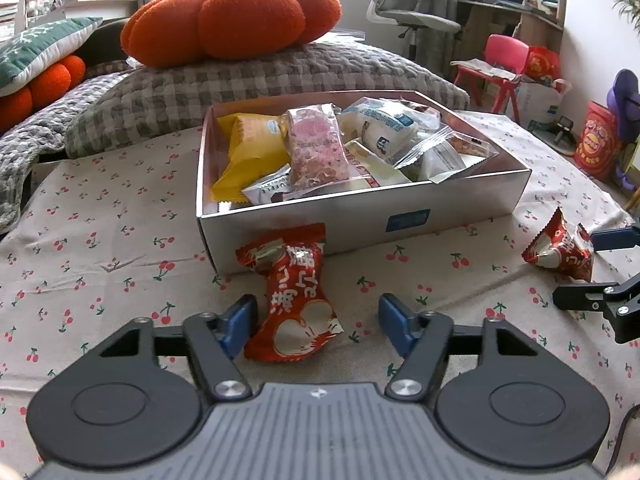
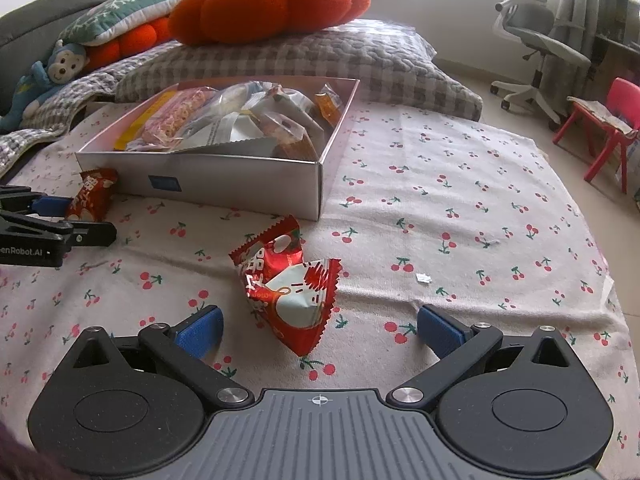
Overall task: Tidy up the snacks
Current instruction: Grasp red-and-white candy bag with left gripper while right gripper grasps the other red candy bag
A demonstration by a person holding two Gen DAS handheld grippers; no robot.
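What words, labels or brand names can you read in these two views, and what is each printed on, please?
"enRobot.AI", cut off at the frame edge: black left claw.
"UFFLE", partly hidden: white snack wrapper in the silver cardboard box.
Large white Chinese characters on the two red foil snack packets: visible, not transcribed.
Blue box label: too blurred.

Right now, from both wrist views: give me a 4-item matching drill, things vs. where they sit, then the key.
Things:
1. yellow packet
2. red packet
3. second red packet
4. orange cushion

Places:
A. on the checked quilt
B. between the left gripper jaws
C. inside the box
D. ahead of the open right gripper

Pairs: 1-C, 2-B, 3-D, 4-A
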